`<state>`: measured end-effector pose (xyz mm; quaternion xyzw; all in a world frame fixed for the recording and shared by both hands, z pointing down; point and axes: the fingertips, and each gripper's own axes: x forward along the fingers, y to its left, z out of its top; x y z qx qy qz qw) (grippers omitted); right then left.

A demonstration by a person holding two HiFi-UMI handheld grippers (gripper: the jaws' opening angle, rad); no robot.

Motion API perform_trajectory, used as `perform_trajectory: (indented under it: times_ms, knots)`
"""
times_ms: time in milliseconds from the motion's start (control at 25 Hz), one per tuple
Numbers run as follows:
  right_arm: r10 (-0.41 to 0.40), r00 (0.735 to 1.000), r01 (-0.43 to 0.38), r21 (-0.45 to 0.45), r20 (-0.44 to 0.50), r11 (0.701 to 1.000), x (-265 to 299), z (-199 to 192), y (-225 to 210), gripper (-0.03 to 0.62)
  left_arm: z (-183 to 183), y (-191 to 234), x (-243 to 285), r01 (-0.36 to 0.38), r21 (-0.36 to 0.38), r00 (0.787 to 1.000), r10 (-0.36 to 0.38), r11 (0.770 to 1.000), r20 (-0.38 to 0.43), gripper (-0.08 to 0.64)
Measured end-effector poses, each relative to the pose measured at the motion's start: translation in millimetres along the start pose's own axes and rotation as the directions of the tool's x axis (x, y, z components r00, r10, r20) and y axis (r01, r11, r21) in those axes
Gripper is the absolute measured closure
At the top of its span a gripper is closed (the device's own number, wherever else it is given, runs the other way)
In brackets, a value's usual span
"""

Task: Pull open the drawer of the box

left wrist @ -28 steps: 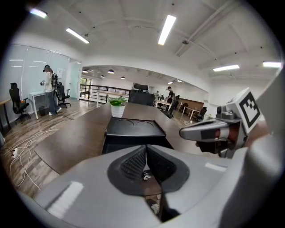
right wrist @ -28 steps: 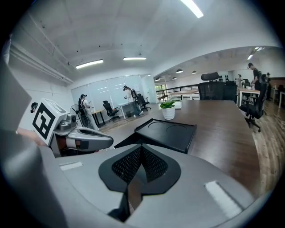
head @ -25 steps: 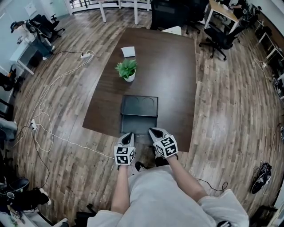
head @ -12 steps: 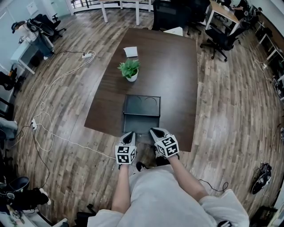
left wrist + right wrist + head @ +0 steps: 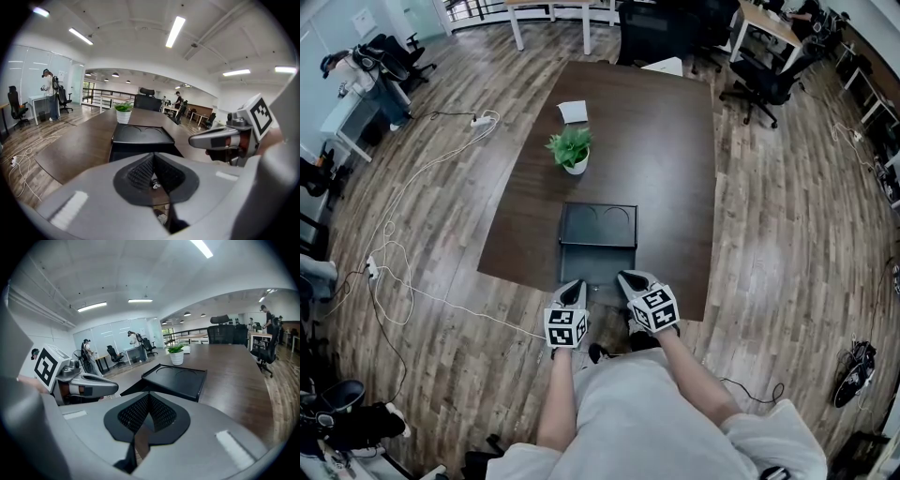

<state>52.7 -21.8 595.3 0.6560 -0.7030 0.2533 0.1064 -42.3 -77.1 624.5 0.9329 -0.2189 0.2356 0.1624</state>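
Note:
A black box [image 5: 598,225] with two round recesses in its lid sits near the front edge of the dark brown table [image 5: 675,169]. Its lower drawer part [image 5: 595,262] juts toward me. My left gripper [image 5: 573,285] and right gripper [image 5: 624,277] hover side by side at the table's front edge, just short of the drawer, both shut and empty. In the left gripper view the box [image 5: 143,136] lies straight ahead beyond the shut left gripper [image 5: 153,157], with the right gripper [image 5: 220,139] beside it. In the right gripper view the box [image 5: 176,378] is ahead of the right gripper [image 5: 149,397].
A small potted plant [image 5: 573,148] stands behind the box, and a white paper item [image 5: 573,111] lies farther back. White cables [image 5: 412,281] trail over the wood floor at left. Office chairs [image 5: 764,80] and desks ring the room, and people stand far off.

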Motion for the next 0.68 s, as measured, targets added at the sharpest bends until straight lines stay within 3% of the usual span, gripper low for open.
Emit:
perform_trajectory:
  times_ms: [680]
  knots:
    - [-0.002,1.0,0.002,-0.006,-0.009,1.0,0.8,-1.7,-3.1,0.594,0.0,-1.3,5.4,0.006,-0.002,1.0,-0.006,1.0,-0.005,0.506]
